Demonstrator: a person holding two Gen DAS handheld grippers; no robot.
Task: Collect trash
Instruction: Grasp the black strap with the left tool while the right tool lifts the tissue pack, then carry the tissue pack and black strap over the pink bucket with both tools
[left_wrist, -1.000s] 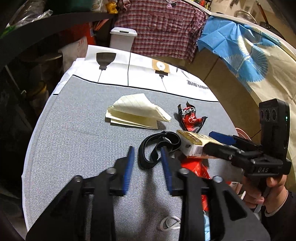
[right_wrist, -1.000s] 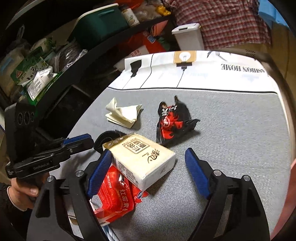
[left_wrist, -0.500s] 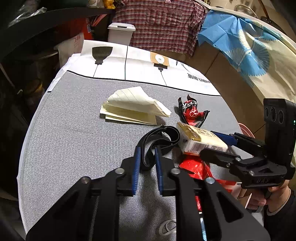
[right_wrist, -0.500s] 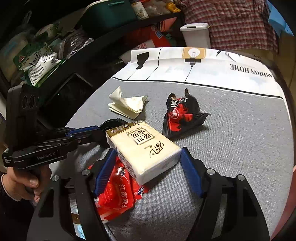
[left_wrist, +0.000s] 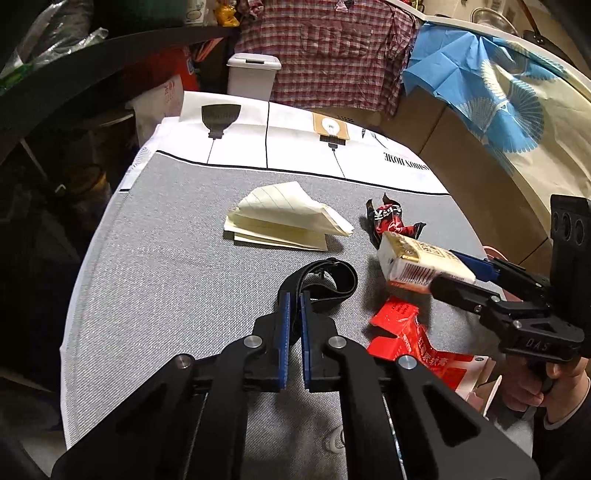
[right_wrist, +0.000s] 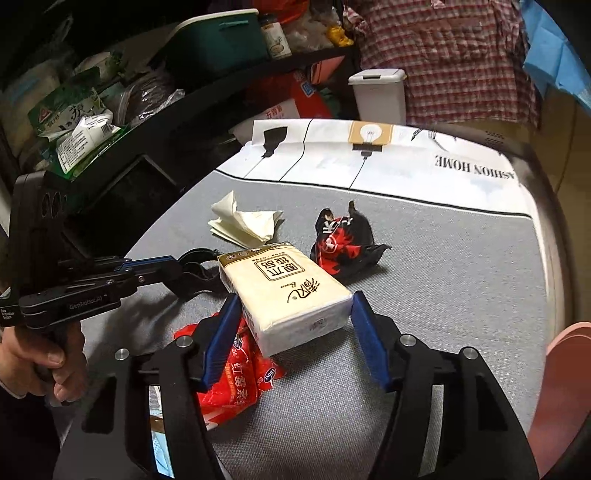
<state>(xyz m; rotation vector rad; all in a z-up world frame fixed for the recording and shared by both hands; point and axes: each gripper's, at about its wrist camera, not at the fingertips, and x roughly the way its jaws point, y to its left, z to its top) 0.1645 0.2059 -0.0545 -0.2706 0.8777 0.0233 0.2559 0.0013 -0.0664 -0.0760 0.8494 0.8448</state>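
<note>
Nearest, close to the near edge of the table (left_wrist: 166, 258): left gripper (left_wrist: 292, 295), jaws just closed further and now almost together, clamped on the near end of the black strap (left_wrist: 349, 284). Pinches only the thin band, probably because a flat loop offers no other hold. Lies flat on the grey cloth, with the long axis of the loop running away from the pads toward the far right corner.

Just to the right, also at the near edge: right gripper (right_wrist: 294, 299), jaws just closed further too, tissue pack (right_wrist: 273, 273) between them. Appears to press on both long sides of the pack at its near end (contact at the right pad is very narrow, so not fully sure). Grips across the short width, presumably the only span that fits between the pads. Points with its long axis away from the gripper toward the far left corner, printed face up, near end resting on the red packet (left_wrist: 406, 332), so slightly tilted.

Farther, around the middle of the table: folded lined paper (left_wrist: 280, 218) on the left, crumpled black-and-red wrapper (left_wrist: 388, 221) on the right, well apart from each other and both untouched.

Beyond the far edge: white lidded bin (left_wrist: 253, 77), likely the place for all of it.
</note>
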